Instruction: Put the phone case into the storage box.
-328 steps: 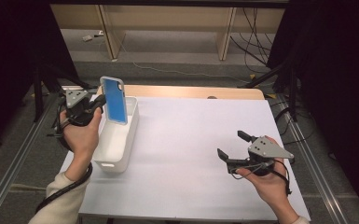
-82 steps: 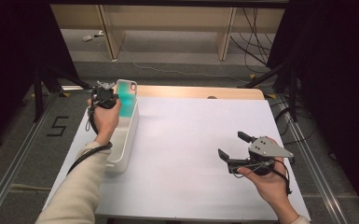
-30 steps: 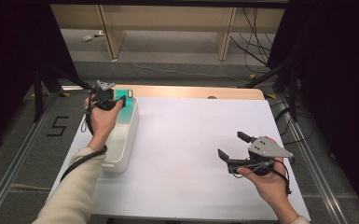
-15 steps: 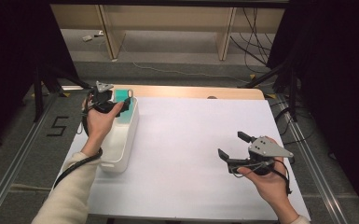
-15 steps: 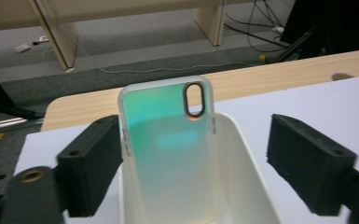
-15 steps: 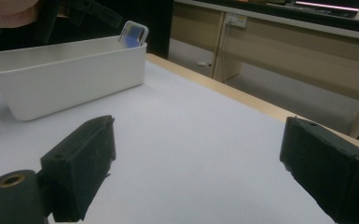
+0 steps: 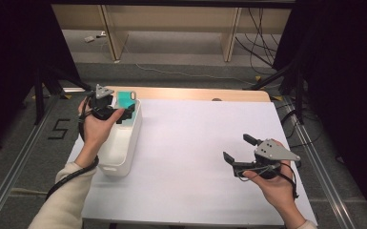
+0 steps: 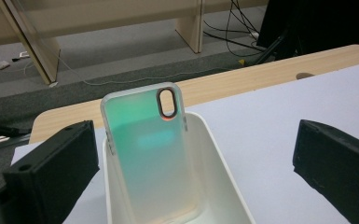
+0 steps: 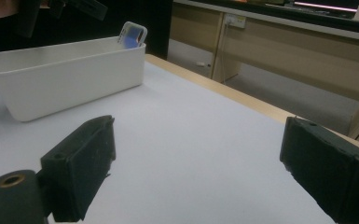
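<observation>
Two grippers with jaws spread, left gripper (image 7: 124, 112) over far end of white bin (image 7: 128, 145), phone case (image 8: 151, 154) leaning upright inside bin, unclamped, right gripper (image 7: 240, 150) above desk (image 7: 190, 143), well apart.

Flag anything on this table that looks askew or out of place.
Only the phone case stands out: it leans tilted against the far end wall of the white bin, top poking above the rim, not lying flat. Nothing spilled or damaged.
</observation>
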The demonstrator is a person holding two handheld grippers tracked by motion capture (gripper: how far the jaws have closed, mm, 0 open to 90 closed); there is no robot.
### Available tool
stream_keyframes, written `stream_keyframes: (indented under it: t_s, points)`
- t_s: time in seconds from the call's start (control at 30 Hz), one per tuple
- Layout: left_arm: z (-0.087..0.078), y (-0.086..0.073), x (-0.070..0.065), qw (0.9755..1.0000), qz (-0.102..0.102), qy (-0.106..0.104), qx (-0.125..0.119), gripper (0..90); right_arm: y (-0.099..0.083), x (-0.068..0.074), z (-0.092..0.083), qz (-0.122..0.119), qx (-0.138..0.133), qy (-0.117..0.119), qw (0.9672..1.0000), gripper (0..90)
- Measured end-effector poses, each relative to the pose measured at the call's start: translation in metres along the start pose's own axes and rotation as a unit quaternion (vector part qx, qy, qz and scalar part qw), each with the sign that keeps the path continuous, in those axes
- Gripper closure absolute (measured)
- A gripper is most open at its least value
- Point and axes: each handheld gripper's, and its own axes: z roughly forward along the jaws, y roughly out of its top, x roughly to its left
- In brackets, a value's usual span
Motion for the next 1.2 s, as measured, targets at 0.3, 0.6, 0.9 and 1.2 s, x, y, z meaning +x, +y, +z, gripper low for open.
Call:
stream_keyframes:
  t_s: [0.3, 0.6, 0.9, 1.2]
  points:
    - [-0.016, -0.006, -0.009, 0.9995, 0.012, -0.026, -0.012, 0.0, 0.000, -0.001, 0.000, -0.001, 0.000, -0.003, 1.0000, 11.3]
    - [-0.033, -0.012, -0.019, 0.9984, 0.022, -0.047, -0.025, 0.0, 0.000, -0.002, 0.000, 0.000, 0.005, -0.001, 1.0000, 11.3]
    - [-0.048, -0.014, -0.030, 0.9965, 0.033, -0.070, -0.034, 0.0, -0.001, -0.002, 0.000, -0.001, 0.005, 0.003, 1.0000, 11.2]
    - [-0.062, -0.021, -0.039, 0.9947, 0.040, -0.083, -0.046, 0.0, -0.001, -0.003, 0.000, -0.002, 0.006, -0.002, 1.0000, 11.1]
